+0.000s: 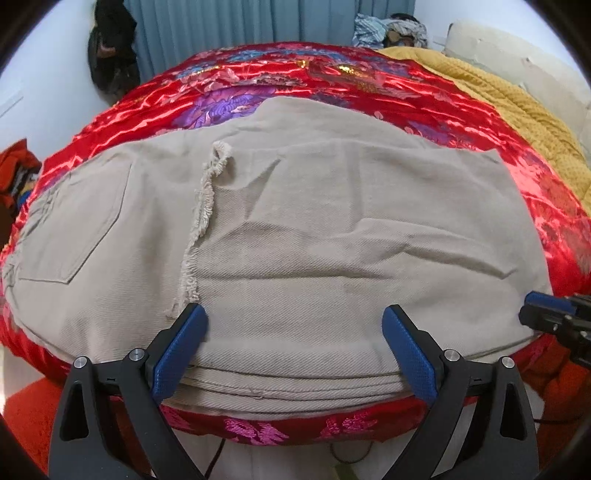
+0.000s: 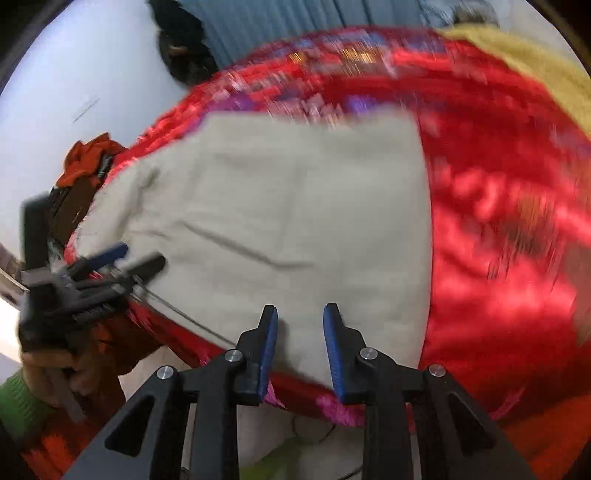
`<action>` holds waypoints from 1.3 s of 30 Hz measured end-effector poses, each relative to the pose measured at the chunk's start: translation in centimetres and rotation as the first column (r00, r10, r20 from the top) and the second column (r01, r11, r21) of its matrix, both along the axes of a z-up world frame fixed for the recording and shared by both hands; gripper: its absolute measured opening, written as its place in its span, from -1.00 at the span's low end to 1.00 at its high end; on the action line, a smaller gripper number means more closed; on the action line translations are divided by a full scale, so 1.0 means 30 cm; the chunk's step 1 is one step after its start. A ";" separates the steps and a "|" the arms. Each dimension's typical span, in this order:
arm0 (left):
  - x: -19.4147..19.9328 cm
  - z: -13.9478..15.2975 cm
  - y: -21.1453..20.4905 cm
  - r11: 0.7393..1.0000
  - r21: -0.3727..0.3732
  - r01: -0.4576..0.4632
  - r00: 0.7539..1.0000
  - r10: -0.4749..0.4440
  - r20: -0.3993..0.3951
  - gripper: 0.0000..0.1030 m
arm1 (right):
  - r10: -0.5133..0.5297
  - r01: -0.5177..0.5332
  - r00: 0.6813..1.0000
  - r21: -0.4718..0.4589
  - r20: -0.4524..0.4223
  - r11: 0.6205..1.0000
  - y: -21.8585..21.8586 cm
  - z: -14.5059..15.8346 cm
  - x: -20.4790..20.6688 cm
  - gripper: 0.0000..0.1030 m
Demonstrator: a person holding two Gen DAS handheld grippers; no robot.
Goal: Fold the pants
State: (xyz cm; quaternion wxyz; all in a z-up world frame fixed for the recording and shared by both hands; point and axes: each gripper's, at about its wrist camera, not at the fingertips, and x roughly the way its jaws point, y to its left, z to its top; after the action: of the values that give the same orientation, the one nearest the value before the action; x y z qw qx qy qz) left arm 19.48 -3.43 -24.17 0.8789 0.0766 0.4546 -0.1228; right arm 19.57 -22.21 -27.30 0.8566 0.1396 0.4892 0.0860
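Note:
Beige pants [image 1: 295, 229] lie folded in several layers on a red satin bedspread [image 1: 369, 85], with a frayed hem [image 1: 201, 206] across the top and a back pocket [image 1: 70, 221] at the left. My left gripper [image 1: 295, 325] is open wide and empty, at the stack's near edge. My right gripper [image 2: 300, 317] is open with a narrower gap, empty, over the near right part of the pants [image 2: 280, 206]. That view is blurred. The left gripper [image 2: 125, 262] shows there at the left edge. The right gripper's tip [image 1: 546, 314] shows in the left view.
A mustard blanket [image 1: 517, 103] and a cream headboard [image 1: 517, 59] lie at the far right. Blue curtains [image 1: 240, 29], a dark bag [image 1: 110, 55] and a clothes pile [image 1: 391, 29] stand behind the bed. Orange-red clothes [image 1: 18, 173] sit at the left. The bed's near edge [image 1: 295, 424] drops to the floor.

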 end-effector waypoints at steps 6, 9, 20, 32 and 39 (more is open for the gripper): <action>0.001 0.001 0.000 1.000 0.002 0.004 1.000 -0.004 0.001 0.88 | 0.011 -0.010 1.000 -0.045 0.024 0.999 0.017 -0.001 -0.009 -0.48; -0.002 -0.001 -0.002 1.000 0.003 0.004 1.000 -0.004 0.003 0.88 | 0.009 -0.008 1.000 -0.039 0.027 0.999 0.015 -0.014 -0.007 -0.48; -0.005 -0.004 -0.009 1.000 0.012 0.011 1.000 -0.011 0.008 0.88 | 0.035 -0.032 0.998 -0.079 0.044 0.996 0.035 -0.027 -0.005 -0.48; 0.144 0.140 0.030 0.996 -0.065 -0.055 0.997 0.051 -0.051 0.86 | 0.037 -0.033 0.998 -0.092 0.042 0.995 0.044 -0.034 -0.002 -0.48; 0.410 0.068 0.145 0.956 0.142 -0.255 0.955 0.273 -0.120 0.56 | 0.051 -0.047 0.998 -0.082 0.039 0.996 0.039 -0.031 0.001 -0.48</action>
State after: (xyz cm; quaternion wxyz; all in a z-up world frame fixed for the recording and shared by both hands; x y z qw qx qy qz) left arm 31.78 0.91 -22.13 0.8472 0.0610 0.5275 0.0196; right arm 19.59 -21.02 -28.24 0.8691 0.0911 0.4779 0.0899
